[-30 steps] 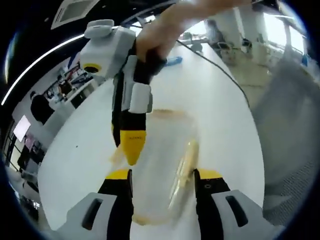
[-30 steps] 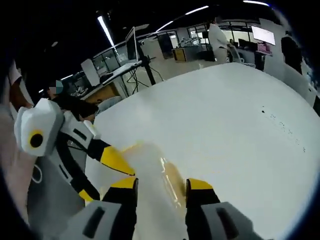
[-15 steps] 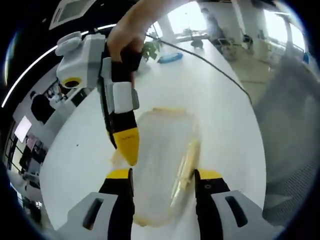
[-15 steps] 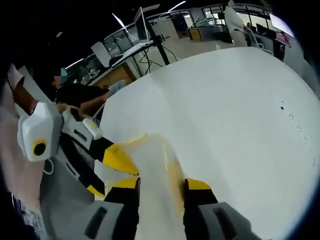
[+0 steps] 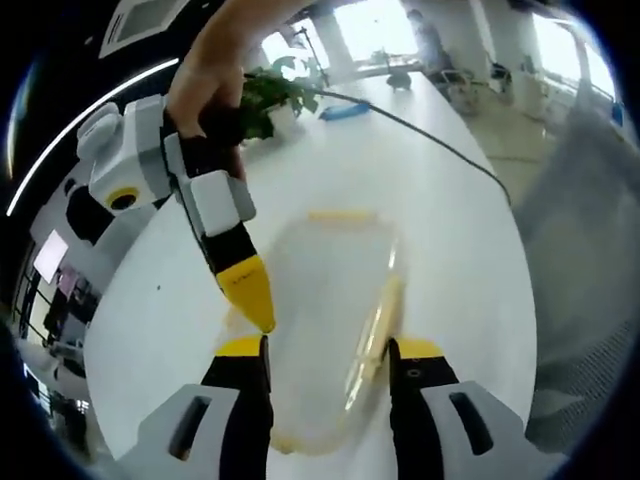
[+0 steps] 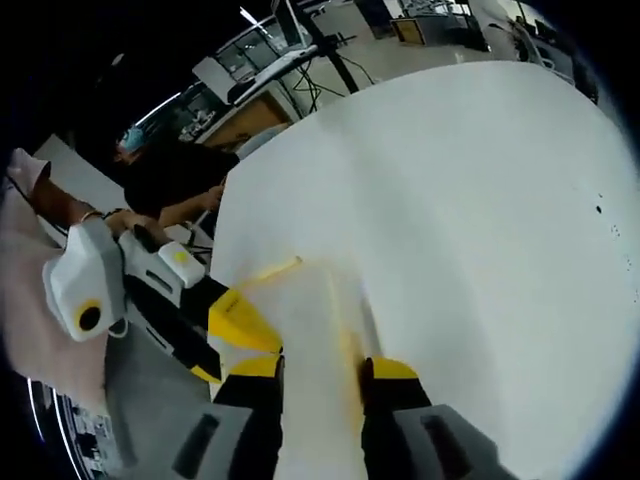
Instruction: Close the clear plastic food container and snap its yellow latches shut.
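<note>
Container (image 5: 325, 320) of clear plastic lay on the white counter (image 5: 440, 220), near the edge closest to the person, with its lid down over the body. In the left gripper view it ran lengthwise away from the camera, one yellow latch (image 5: 343, 215) at its far end and a second yellow latch (image 5: 378, 322) along its right long side. The left gripper (image 5: 327, 352) stood over the near end, its yellow-tipped fingers (image 5: 240, 350) spread on either side of the container's width; whether they pressed the walls could not be told. The right gripper (image 5: 250, 295) came in from the upper left of that view, held by a hand (image 5: 215, 75), and its yellow tip touched the container's left long edge just beyond the left gripper's finger. Whether its fingers were apart or together could not be read there.

In the right gripper view the container (image 6: 315, 340) ran up between the right gripper's (image 6: 318, 368) own fingers (image 6: 392, 372), which sat narrowly apart with the container's rim between them; a firm hold could not be confirmed. The left gripper (image 6: 235, 325) showed at the left of that view, beside the container.

Farther along the counter a potted plant (image 5: 265, 95) stood, with a black cable (image 5: 430, 140) trailing toward the right edge.
</note>
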Action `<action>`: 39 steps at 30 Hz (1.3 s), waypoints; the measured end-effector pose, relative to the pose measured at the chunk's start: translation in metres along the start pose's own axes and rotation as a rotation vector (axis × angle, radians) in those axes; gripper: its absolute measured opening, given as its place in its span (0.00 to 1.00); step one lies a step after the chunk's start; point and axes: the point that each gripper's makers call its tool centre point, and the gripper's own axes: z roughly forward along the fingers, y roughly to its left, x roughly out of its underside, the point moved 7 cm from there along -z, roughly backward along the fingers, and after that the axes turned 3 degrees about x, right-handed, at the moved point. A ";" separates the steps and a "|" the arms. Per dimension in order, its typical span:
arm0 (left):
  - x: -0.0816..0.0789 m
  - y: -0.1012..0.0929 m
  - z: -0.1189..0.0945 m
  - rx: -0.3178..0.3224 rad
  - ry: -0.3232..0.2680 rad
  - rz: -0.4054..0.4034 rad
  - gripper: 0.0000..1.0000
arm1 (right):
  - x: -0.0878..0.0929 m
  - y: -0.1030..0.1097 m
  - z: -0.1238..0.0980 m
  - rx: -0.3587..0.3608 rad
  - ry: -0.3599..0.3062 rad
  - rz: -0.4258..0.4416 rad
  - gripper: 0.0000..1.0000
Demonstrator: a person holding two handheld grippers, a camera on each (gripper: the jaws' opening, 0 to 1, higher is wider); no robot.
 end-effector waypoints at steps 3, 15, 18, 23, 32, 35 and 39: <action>0.001 0.001 0.000 -0.026 0.003 -0.010 0.41 | 0.001 0.001 0.000 -0.002 0.014 -0.027 0.27; -0.001 0.000 0.000 -0.022 0.009 -0.014 0.42 | 0.009 0.006 -0.001 0.032 -0.056 -0.032 0.29; -0.001 -0.001 0.000 -0.020 0.013 -0.013 0.42 | 0.010 0.008 -0.001 0.048 -0.061 -0.047 0.29; -0.003 0.001 -0.001 0.001 0.019 -0.035 0.42 | 0.011 0.014 -0.003 0.108 -0.076 -0.073 0.29; -0.002 0.001 -0.001 0.007 0.012 -0.043 0.43 | 0.013 0.022 -0.005 0.209 -0.112 -0.086 0.29; -0.002 0.001 -0.001 0.009 0.009 -0.043 0.43 | 0.014 0.025 -0.005 0.242 -0.124 -0.097 0.29; -0.002 0.001 -0.001 0.008 0.005 -0.041 0.43 | 0.015 0.027 -0.006 0.282 -0.141 -0.089 0.29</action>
